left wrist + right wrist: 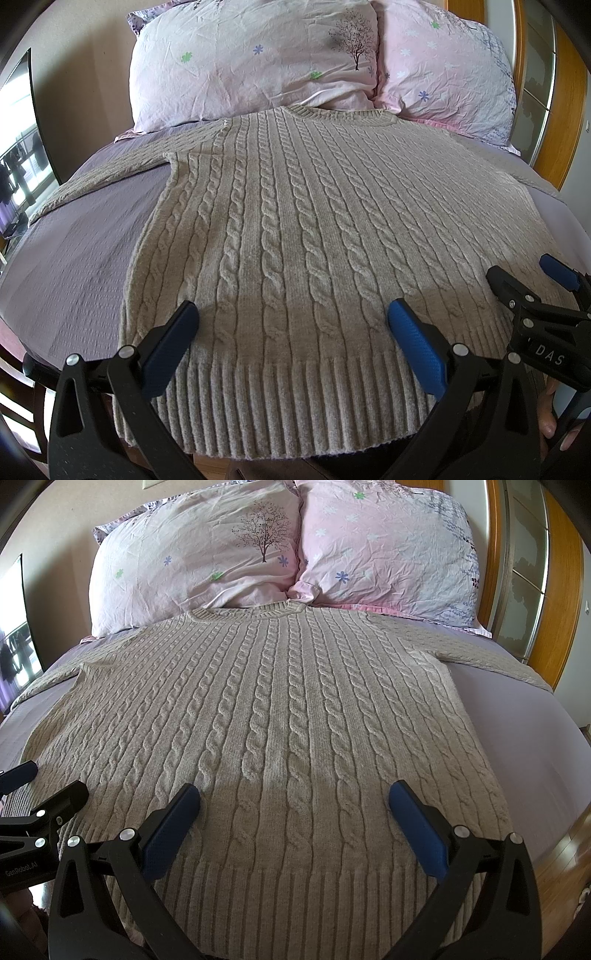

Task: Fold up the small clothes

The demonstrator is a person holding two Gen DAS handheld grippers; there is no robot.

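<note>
Left wrist: sweater flat on bed, thick, soft, floppy (heavyish); both hand-held grippers wide open, empty; pinch hem corners.

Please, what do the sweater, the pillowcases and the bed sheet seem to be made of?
The sweater looks like thick, soft knit yarn, maybe wool or acrylic: raised cable twists and a ribbed hem. The pillowcases look like thin woven cotton, matte, finely creased, with printed flowers and a tree. The bed sheet looks like light lilac fabric with a fine puckered texture; the fibre cannot be told.
</note>
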